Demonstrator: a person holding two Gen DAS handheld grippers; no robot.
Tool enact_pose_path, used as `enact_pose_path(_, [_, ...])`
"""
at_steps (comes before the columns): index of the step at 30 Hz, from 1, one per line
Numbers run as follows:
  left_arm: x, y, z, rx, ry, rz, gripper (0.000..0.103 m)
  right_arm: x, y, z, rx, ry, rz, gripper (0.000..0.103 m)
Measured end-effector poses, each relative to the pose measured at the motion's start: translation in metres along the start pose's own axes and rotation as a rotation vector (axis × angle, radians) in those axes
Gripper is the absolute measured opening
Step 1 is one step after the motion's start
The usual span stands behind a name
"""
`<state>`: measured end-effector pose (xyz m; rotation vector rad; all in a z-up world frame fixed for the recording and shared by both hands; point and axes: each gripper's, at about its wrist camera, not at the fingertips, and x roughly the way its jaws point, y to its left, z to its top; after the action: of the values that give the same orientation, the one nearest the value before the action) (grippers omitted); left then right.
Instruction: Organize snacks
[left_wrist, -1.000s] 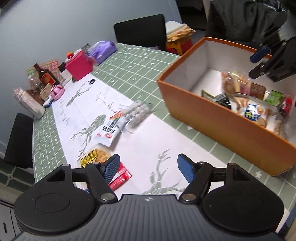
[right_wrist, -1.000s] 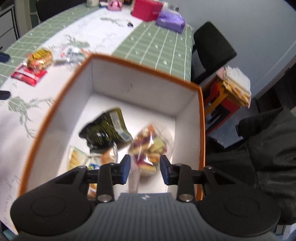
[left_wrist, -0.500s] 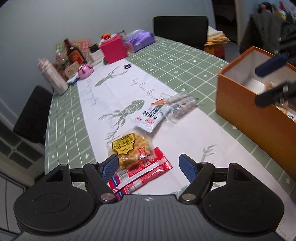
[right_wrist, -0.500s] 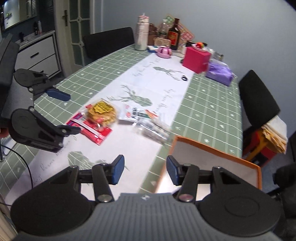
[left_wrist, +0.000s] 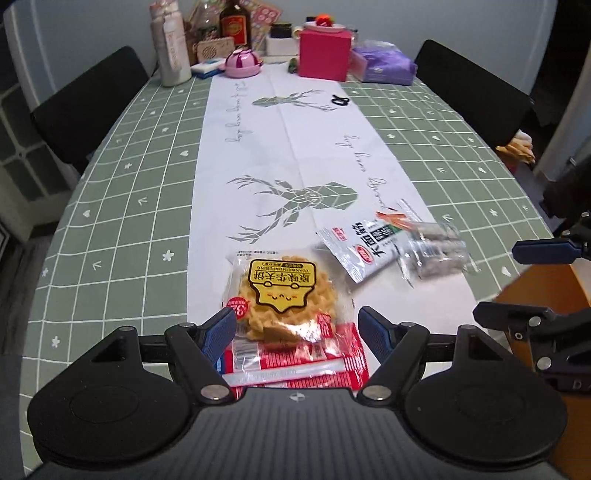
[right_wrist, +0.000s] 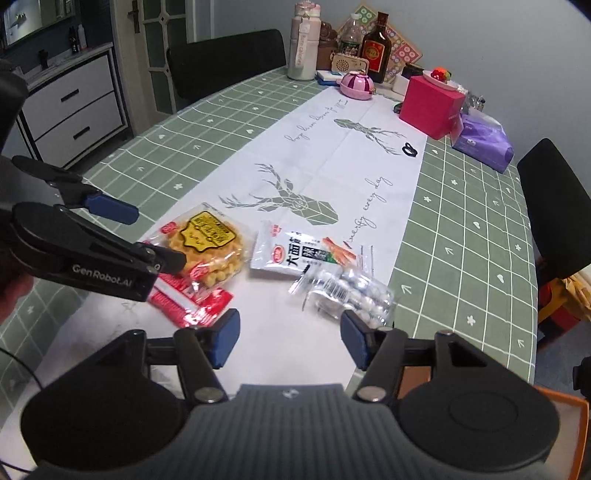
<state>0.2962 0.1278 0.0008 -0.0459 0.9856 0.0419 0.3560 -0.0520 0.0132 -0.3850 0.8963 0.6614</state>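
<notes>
A yellow-labelled snack bag (left_wrist: 280, 291) lies on a red packet (left_wrist: 295, 363) on the white runner. My left gripper (left_wrist: 297, 328) hovers open over this pair, a finger on either side, pads not pressing. In the right wrist view it is the left gripper (right_wrist: 140, 234) over that yellow bag (right_wrist: 207, 247) and red packet (right_wrist: 188, 299). A white packet (right_wrist: 295, 251) and a clear packet of wrapped sweets (right_wrist: 347, 291) lie beside them. My right gripper (right_wrist: 290, 338) has its jaws opening, empty, just short of the clear packet. The orange box (left_wrist: 535, 295) stands at the right.
At the table's far end stand a pink box (left_wrist: 325, 53), a purple tissue pack (left_wrist: 384, 66), a dark bottle (left_wrist: 234, 24), a tall flask (left_wrist: 170, 44) and a pink round pot (left_wrist: 243, 62). Black chairs (left_wrist: 85, 107) flank the table. A small black clip (left_wrist: 340, 99) lies on the runner.
Both grippers swung away from the orange box to the loose snacks. The right gripper came out of the box and its jaws widened. The left gripper moved over the yellow bag and red packet.
</notes>
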Motion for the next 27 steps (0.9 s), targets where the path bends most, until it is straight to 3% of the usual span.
enact_pose_path(3, [0.016,0.003,0.005,-0.011,0.01,0.022,0.088,0.019,-0.006,0.009,0.004,0.032,-0.014,0.062])
enact_pose_path(6, [0.029,0.003,0.008,-0.004,0.017,0.018,0.088,0.037,-0.01,0.017,-0.004,0.056,-0.022,0.071])
enact_pose_path(9, [0.038,-0.002,0.009,0.042,0.017,0.036,0.088,0.054,-0.008,0.023,-0.06,0.09,-0.04,0.072])
enact_pose_path(14, [0.053,-0.014,0.012,0.123,0.044,0.062,0.088,0.084,-0.008,0.034,-0.155,0.159,-0.097,0.085])
enact_pose_path(22, [0.067,-0.015,0.012,0.132,0.057,0.086,0.092,0.115,-0.016,0.038,-0.127,0.219,-0.11,0.084])
enact_pose_path(27, [0.063,-0.013,0.008,0.11,0.07,0.082,0.083,0.12,-0.023,0.038,-0.024,0.234,-0.041,0.067])
